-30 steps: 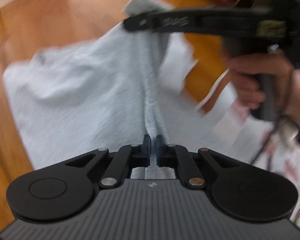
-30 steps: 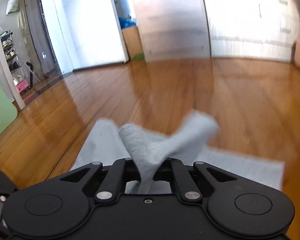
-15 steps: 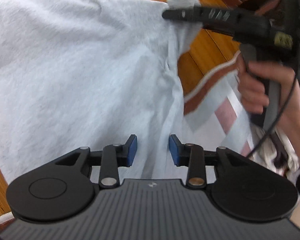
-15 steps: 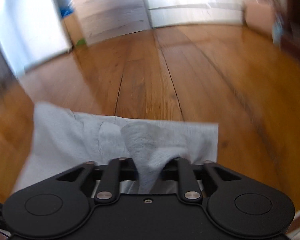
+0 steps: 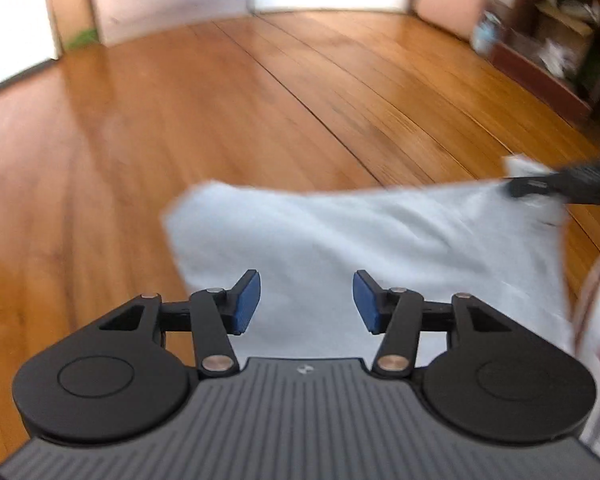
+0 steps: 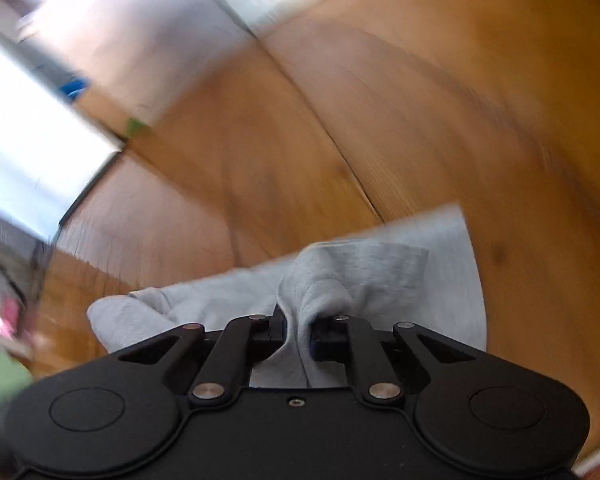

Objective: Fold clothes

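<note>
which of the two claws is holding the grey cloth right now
The right claw, shut on the light grey cloth garment; the left claw is open, its blue pads empty.

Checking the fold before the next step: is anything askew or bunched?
The grey garment lies uneven on the floor; its far edge sags. The right gripper pinches a bunched wad of it. The left gripper is open and empty.

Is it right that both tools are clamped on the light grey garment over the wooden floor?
Not quite. Only the right tool is clamped on the light grey garment; the right wrist view shows cloth bunched between its fingers. The left wrist view shows the left tool open, its blue pads apart and holding nothing. The wooden floor is correct.
</note>
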